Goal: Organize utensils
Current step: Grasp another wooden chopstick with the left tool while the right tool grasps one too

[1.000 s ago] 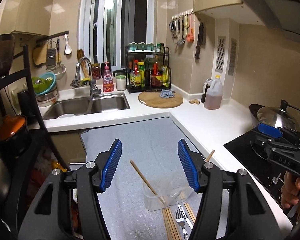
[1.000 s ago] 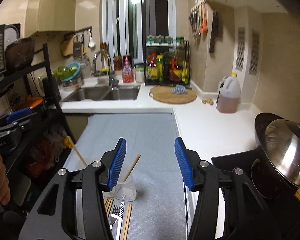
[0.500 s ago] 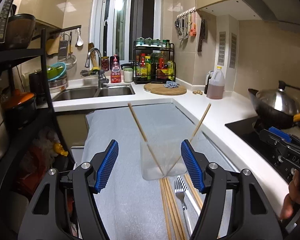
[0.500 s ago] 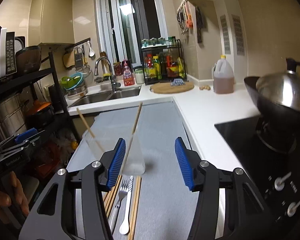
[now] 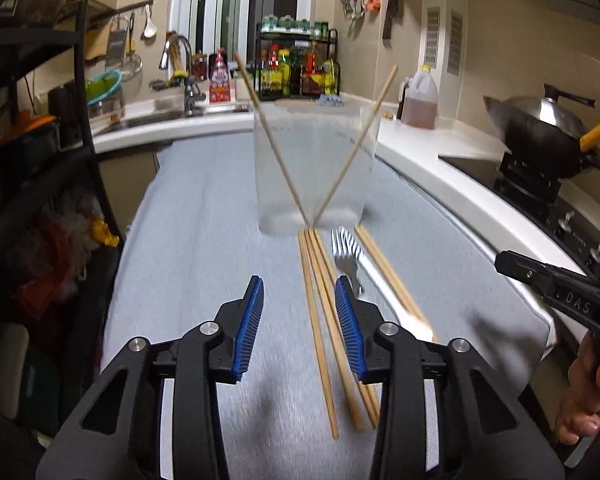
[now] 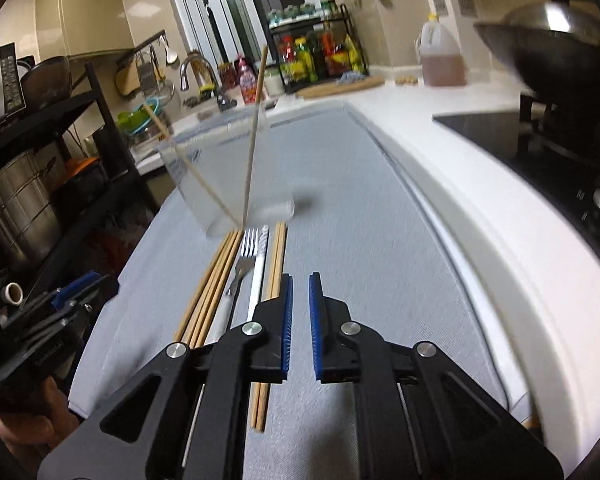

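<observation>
A clear cup [image 5: 316, 168] [image 6: 228, 176] stands on the grey mat [image 5: 204, 240] [image 6: 360, 240] with two chopsticks crossed inside it. In front of it lie a bundle of chopsticks [image 5: 320, 320] [image 6: 208, 292], a fork [image 5: 348, 264] [image 6: 244, 264], a white-handled utensil [image 6: 260, 272] and another chopstick pair [image 5: 388, 276] [image 6: 276, 264]. My left gripper [image 5: 298, 284] hovers low over the bundle, its jaws closing and pressing on nothing. My right gripper [image 6: 299, 280] is just right of the chopstick pair, jaws closing and almost together, nothing between them.
A wok [image 5: 540, 128] [image 6: 540, 52] sits on the black stove at right. An oil jug [image 5: 420, 100], a spice rack [image 5: 296, 68] and the sink [image 5: 172, 116] line the back counter. A black shelf rack [image 5: 40, 120] with pots stands left of the mat.
Both grippers have dropped toward the mat and come close to the utensils. Both pairs of jaws have narrowed, the right pair almost to touching.
</observation>
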